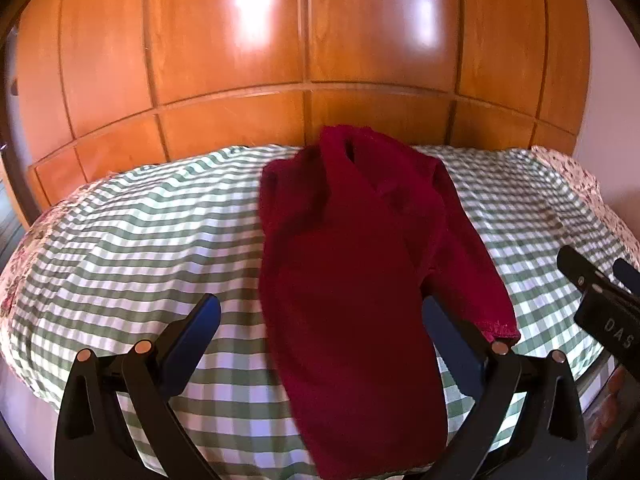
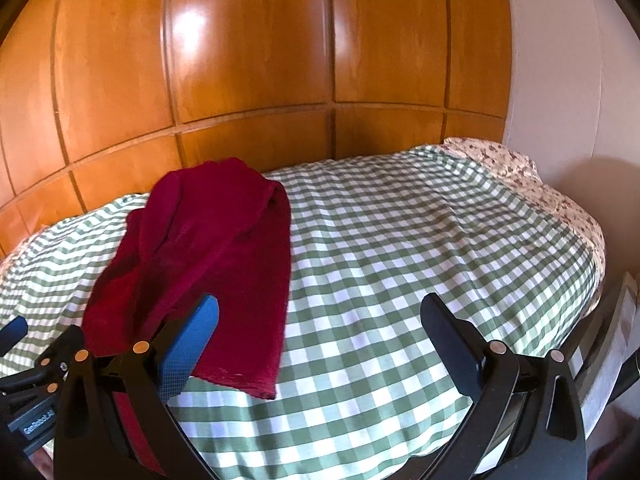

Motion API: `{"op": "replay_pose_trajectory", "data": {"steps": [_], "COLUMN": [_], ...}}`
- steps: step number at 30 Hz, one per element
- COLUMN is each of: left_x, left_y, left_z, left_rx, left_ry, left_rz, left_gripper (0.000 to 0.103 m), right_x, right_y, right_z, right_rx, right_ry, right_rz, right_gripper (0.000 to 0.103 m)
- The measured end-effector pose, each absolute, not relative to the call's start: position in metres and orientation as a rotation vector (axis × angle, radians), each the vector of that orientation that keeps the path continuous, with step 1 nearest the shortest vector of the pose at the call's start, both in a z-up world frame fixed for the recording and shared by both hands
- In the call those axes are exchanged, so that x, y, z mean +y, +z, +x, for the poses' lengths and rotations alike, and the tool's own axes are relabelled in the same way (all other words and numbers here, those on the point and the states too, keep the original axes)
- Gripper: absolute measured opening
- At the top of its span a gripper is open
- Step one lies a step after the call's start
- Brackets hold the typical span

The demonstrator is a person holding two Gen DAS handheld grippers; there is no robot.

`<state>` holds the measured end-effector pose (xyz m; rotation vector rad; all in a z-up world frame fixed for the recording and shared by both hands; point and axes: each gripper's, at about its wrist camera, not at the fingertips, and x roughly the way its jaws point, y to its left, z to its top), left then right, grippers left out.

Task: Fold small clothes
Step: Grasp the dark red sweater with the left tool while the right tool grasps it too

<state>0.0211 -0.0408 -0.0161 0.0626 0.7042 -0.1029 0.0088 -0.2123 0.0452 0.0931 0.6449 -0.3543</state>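
Legibly, "GenRobot.AI" marks the left gripper (image 2: pixel 24 340); jaws apart over garment (image 1: pixel 352 280) (right gripper (image 2: pixel 320 320) apart, garment at 10 o'clock).

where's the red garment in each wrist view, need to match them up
Left wrist: the red garment fills the centre, running from the far edge of the bed down between the open jaws.
Right wrist: it lies left of centre, behind the left blue pad.
Shared landmark: the floral pillow, far right corner of the green checked sheet.
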Motion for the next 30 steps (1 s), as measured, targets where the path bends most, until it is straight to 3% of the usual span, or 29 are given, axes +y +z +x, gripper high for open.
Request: {"op": "replay_pose_trajectory", "data": {"steps": [7,8,9,11,13,21,27,30], "left_x": [-0.059,-0.066,-0.070,-0.078,-0.074,0.018,0.086,0.085], "left_y": [-0.038,-0.045,-0.051,-0.064,-0.072,-0.026,0.010,0.006], "left_z": [0.036,0.039,0.042,0.046,0.051,0.060,0.078,0.081], "left_rx": [0.764,0.785,0.802,0.844,0.881,0.812,0.731,0.763], "left_ry": [-0.157,-0.170,-0.184,-0.207,-0.226,-0.305,-0.319,-0.454], "left_rz": [0.125,0.154,0.178,0.227,0.219,-0.130,-0.322,-0.322], "left_gripper": [0.100,0.096,0.089,0.044,0.018,0.013,0.013,0.013], "right_x": [-0.226,-0.228,-0.229,-0.233,-0.237,-0.240,-0.222,-0.204], "right_y": [0.034,0.033,0.032,0.030,0.030,0.031,0.015,0.003], "right_z": [0.016,0.018,0.019,0.021,0.022,0.047,0.094,0.119], "right_rx": [0.688,0.695,0.700,0.708,0.714,0.768,0.891,0.944], "right_ry": [-0.383,-0.385,-0.388,-0.384,-0.377,-0.117,0.169,0.274], "right_rz": [0.104,0.104,0.102,0.110,0.125,0.235,0.419,0.502], "right_gripper": [0.100,0.100,0.100,0.100,0.100,0.100,0.085,0.085]}}
